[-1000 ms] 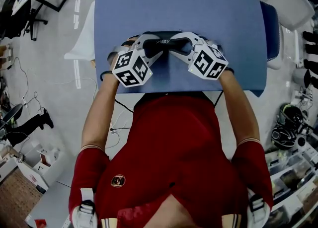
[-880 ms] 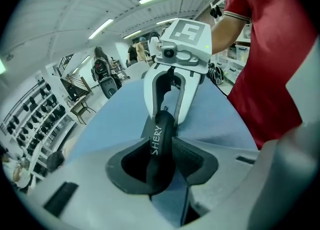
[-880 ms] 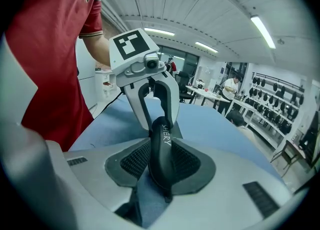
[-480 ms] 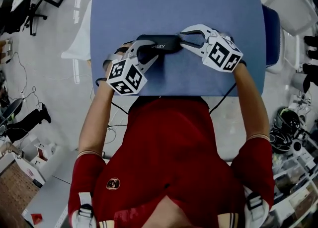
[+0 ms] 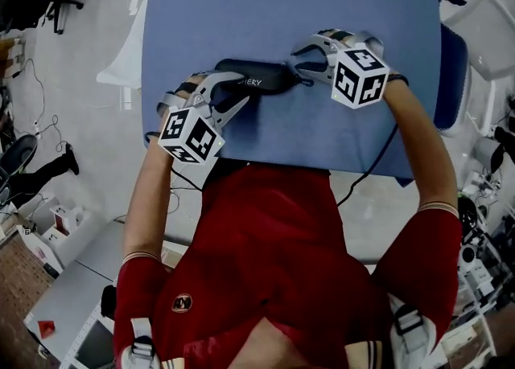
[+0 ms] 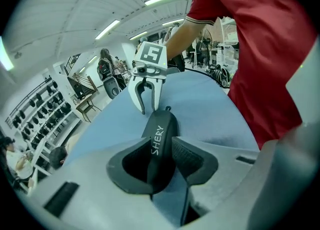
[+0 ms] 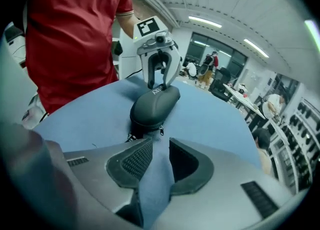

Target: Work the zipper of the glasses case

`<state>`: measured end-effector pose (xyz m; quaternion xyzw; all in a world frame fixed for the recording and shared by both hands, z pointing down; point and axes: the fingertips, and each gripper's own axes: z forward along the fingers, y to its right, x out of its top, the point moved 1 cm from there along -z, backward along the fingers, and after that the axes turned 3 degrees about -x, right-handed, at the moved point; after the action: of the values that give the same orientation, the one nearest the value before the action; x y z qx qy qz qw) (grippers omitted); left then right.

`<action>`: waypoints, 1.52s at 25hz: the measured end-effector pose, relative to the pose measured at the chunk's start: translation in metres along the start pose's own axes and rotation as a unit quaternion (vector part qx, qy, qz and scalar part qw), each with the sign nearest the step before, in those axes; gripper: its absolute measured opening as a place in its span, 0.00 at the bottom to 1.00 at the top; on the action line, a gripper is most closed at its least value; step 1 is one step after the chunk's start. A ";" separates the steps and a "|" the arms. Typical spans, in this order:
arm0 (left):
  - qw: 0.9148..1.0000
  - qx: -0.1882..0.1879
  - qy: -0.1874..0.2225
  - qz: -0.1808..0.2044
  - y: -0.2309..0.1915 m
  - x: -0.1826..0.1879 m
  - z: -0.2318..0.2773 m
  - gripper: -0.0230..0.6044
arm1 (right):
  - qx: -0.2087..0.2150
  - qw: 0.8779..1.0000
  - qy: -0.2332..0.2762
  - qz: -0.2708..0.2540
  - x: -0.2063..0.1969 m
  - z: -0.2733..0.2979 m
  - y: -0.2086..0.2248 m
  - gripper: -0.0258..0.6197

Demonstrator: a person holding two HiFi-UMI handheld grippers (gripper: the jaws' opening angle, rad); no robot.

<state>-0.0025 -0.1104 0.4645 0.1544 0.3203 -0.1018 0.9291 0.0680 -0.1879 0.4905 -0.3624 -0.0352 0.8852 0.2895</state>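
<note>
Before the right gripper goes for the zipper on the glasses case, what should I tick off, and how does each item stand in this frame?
1. The black oval zippered glasses case lies flat on the blue table: ok.
2. The left gripper steadies the case: ok, its pads are clamped on one end.
3. The small metal zipper pull is in sight: ok, it hangs at the case end facing the right gripper.
4. The pull sits between the right gripper's jaws: not ok. They are closing over bare table, and the pull is just ahead of them.
5. How far the zipper is already run: cannot tell.
</note>
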 end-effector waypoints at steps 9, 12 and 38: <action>0.999 -0.021 -0.024 0.006 -0.006 -0.003 -0.001 0.23 | 0.102 0.977 -0.012 -0.187 0.008 0.026 0.002 0.17; 0.999 -0.023 -0.027 0.007 -0.006 -0.004 -0.002 0.23 | 0.118 0.964 -0.016 -0.237 0.010 0.032 -0.002 0.12; 0.999 -0.032 -0.016 0.005 -0.003 -0.019 -0.014 0.23 | 0.036 0.988 -0.135 -0.061 0.019 0.018 -0.035 0.04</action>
<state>-0.0257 -0.1066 0.4648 0.1241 0.3078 -0.0897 0.9391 0.0625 -0.1455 0.5011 -0.2265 -0.0644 0.9073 0.3483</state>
